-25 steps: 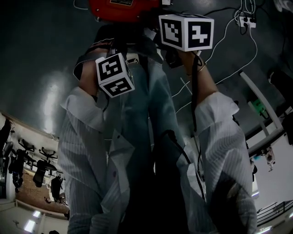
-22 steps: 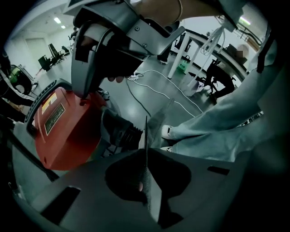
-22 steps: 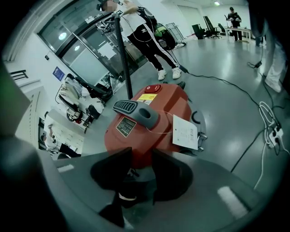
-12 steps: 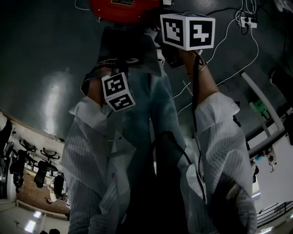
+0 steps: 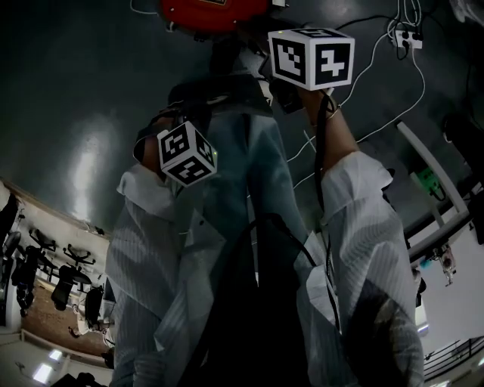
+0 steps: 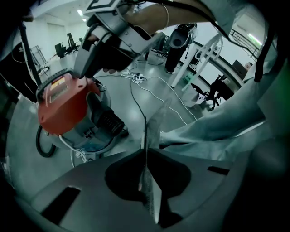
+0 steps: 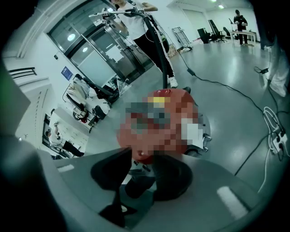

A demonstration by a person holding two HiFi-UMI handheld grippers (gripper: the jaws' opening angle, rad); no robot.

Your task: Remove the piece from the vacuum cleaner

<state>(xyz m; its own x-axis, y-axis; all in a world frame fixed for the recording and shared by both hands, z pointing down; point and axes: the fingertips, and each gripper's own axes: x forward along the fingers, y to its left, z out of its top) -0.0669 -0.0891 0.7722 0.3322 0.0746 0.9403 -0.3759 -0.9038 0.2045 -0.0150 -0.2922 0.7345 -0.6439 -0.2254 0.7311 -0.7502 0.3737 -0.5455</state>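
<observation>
- The vacuum cleaner (image 5: pixel 212 11) stands on the grey floor (image 5: pixel 76 113). It sits at the top edge of the head view, just ahead of the person's legs.
- It is a canister type, with a red top (image 6: pixel 68 102) on a pale drum (image 6: pixel 88 145). We cannot see what the drum holds.
- A ribbed black socket (image 6: pixel 108 121) juts from the drum's side, and a black hose (image 6: pixel 43 147) loops on the floor beside it. We cannot tell which part is the piece to come off.
- The right claw (image 7: pixel 141 170) reaches down to the red top. Its jaws stand apart with a dark part of the machine between them. We cannot tell whether the pads press on that part.
- The left claw (image 6: pixel 146 122) hangs clear of the vacuum cleaner, nearer the person, pointing steeply down.
- The left claw's jaws have just been closing and now meet. We make out no separate thing between them. A thin, meshed, translucent strip runs along the seam, and we cannot tell it from the jaw's own pad.
- White cables (image 5: pixel 422 75) trail over the floor to the right of the vacuum cleaner, near a power strip (image 5: pixel 408 34).
</observation>
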